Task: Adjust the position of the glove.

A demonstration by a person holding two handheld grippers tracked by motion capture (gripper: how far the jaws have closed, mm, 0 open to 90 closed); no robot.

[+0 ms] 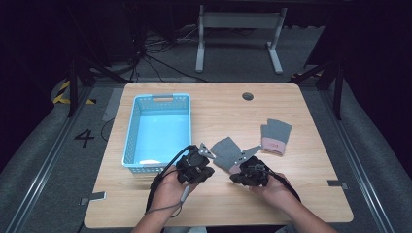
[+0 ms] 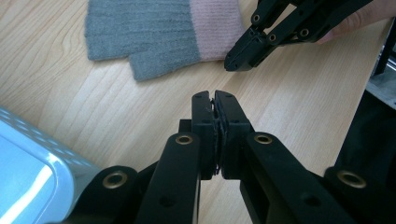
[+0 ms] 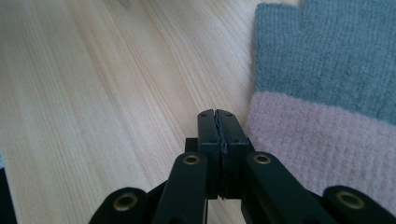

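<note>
Grippers beside the near glove

Left gripper [image 2: 214,95] and right gripper [image 3: 216,113] both have jaws pressed together, empty, near the grey-and-pink glove [image 1: 227,152] on the table [image 1: 301,194].

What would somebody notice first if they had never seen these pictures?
Probably the bright blue basket at the left of the wooden table. Next, two grey gloves with pink cuffs: the near glove lies just ahead of the left gripper and right gripper, both with jaws closed on nothing, and the far glove lies further right.
</note>
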